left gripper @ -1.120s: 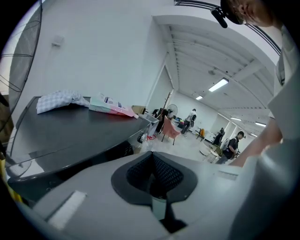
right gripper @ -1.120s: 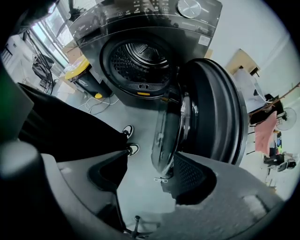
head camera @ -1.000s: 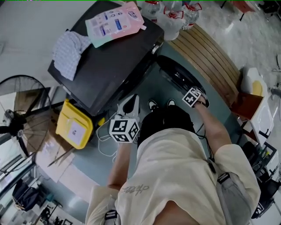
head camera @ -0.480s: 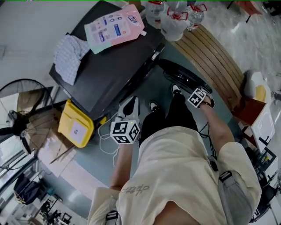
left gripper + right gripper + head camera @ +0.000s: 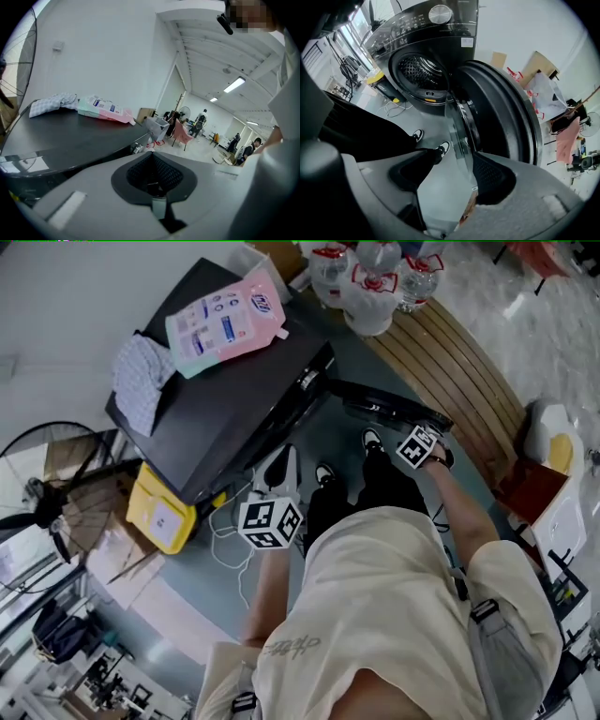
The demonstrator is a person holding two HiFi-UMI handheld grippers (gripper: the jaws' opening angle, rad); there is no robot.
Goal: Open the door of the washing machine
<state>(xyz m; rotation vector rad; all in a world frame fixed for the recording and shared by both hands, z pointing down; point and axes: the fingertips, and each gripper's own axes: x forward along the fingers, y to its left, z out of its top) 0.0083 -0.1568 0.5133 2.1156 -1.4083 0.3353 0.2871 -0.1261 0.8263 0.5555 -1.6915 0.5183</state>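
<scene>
Hanging idle nearest the person's body, the left gripper (image 5: 154,180) has its jaws pressed together on nothing, and it has kept its place by the front corner of the washing machine (image 5: 225,399) over the last second. Just ahead of it, the person's shoes (image 5: 323,470) and dark trouser legs now show in the head view. A second ago they were mostly tucked under the torso, which reads as a step back to make room. Further out, the right gripper (image 5: 450,171) has its jaws standing apart, with the inner glass edge of the door (image 5: 506,108) between them. That edge lies against one pad while the other pad stands clear of it, so the door looks hooked rather than clamped. The door is what has changed most: a second ago the head view showed it as a broad oval close to the machine's front, and now it shows nearly edge-on, swung well out from the opening. Behind it the mouth of the drum (image 5: 419,72) stands exposed. By my reading the opening is as good as done, with only the letting go left. Furthest off, on the machine's top, a checked cloth (image 5: 141,371) and a pink pouch (image 5: 220,320) lie untouched.
</scene>
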